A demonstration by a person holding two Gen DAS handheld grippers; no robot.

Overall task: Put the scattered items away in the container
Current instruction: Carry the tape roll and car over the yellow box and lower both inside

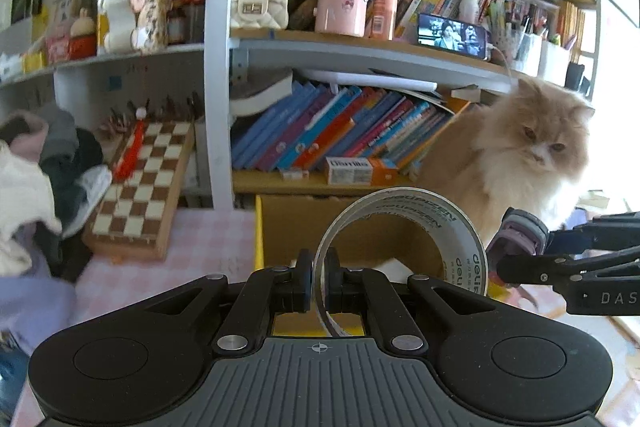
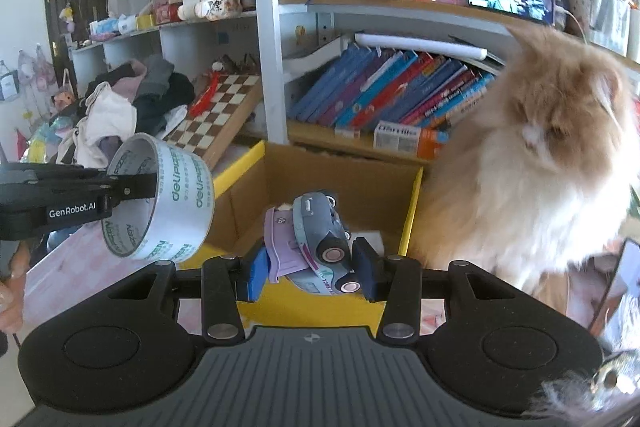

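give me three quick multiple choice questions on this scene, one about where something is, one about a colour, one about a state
1. Where is the cat relative to the cardboard box in the right wrist view?
A. inside it
B. right of it
C. on the top shelf

2. What colour are the box's flap edges?
A. yellow
B. green
C. black

3. How is the tape roll held?
A. lying loose on the table
B. left gripper clamped on its wall
C. resting in the box

Answers:
1 B, the cat sits just past the box's right edge.
2 A, yellow strips run along the flaps.
3 B, one finger sits inside the ring and one outside, pinching the wall, while the right gripper is closed on a toy car.
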